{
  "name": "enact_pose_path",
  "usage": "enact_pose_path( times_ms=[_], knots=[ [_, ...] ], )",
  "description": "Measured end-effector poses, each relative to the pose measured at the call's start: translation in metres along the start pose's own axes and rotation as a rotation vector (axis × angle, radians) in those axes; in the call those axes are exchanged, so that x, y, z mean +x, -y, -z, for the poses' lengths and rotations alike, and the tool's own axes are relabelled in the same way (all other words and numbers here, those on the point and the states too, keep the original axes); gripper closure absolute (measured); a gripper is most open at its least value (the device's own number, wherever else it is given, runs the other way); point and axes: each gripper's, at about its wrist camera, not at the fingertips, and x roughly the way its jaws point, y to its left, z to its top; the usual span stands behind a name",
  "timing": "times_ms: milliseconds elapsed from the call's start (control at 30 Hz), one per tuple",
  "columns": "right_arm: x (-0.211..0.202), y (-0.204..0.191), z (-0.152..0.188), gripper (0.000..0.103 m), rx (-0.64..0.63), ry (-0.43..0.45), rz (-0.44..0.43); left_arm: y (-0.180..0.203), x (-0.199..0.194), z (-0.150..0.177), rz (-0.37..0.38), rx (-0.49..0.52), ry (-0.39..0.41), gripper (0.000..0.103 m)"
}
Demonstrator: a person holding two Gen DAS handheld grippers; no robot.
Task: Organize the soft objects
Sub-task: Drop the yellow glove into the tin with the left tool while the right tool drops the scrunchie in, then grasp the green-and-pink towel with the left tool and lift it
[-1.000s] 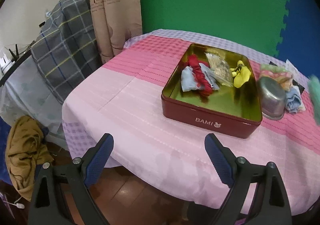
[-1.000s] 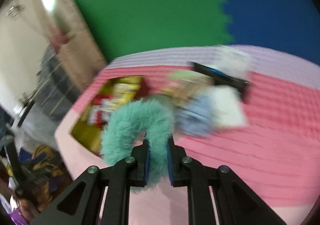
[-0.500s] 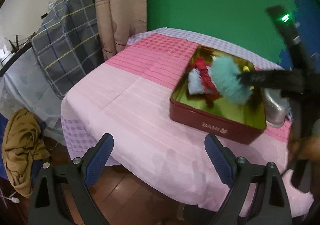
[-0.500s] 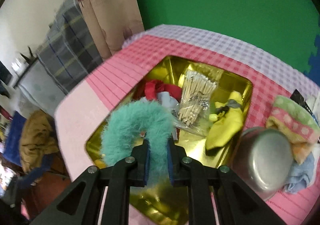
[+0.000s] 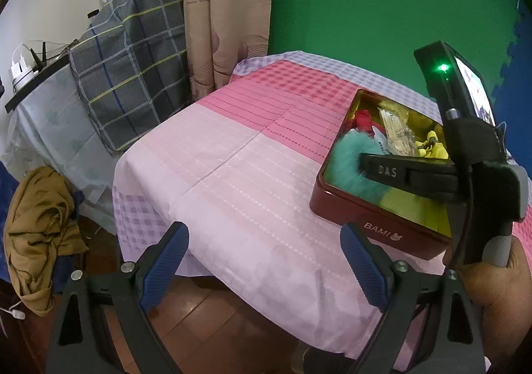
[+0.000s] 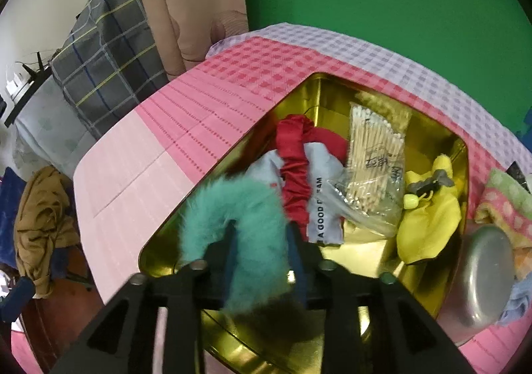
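Observation:
A fluffy teal scrunchie [image 6: 239, 207] lies in the near left corner of the red tin with the gold inside [image 6: 229, 171], between the fingers of my right gripper [image 6: 262, 257]. Its jaws are opening and stand visibly apart around the fluff. The left wrist view shows the same teal scrunchie [image 5: 349, 161] at the tip of the right gripper [image 5: 360, 164], low over the tin [image 5: 365, 224]. A red scrunchie [image 6: 296, 181], a light blue cloth [image 6: 324, 174], a bag of cotton swabs [image 6: 372, 167] and a yellow pouch [image 6: 429, 224] also lie in the tin. My left gripper [image 5: 262, 229] hangs open with nothing in it, over the table's near edge.
A steel bowl [image 6: 482, 277] and folded towels [image 6: 505, 201] sit right of the tin. The pink tablecloth [image 5: 232, 174] drops off at the near and left edges. A plaid cloth [image 5: 133, 68] covers furniture to the left, and brown clothing [image 5: 40, 227] lies on the floor. A person's hand [image 5: 498, 290] holds the right gripper.
The right gripper carried the teal scrunchie from the table's right side over the tin and lowered it inside, then its jaws parted. The left gripper drifted slightly and stayed open.

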Motion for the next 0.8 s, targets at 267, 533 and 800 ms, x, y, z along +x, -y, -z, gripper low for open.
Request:
enact_pose_path(
  times_ms=[267, 533, 800],
  knots=[
    [-0.04, 0.02, 0.009, 0.06, 0.062, 0.126, -0.08, 0.004, -0.003, 0.001, -0.014, 0.03, 0.024, 0.013],
    [-0.108, 0.105, 0.083, 0.05, 0.189, 0.249, 0.054, 0.018, -0.009, 0.004, -0.003, 0.097, 0.049, 0.013],
    [-0.148, 0.246, 0.18, 0.049, 0.275, 0.135, 0.514, 0.046, -0.016, 0.014, 0.12, 0.206, 0.036, 0.013]
  ],
)
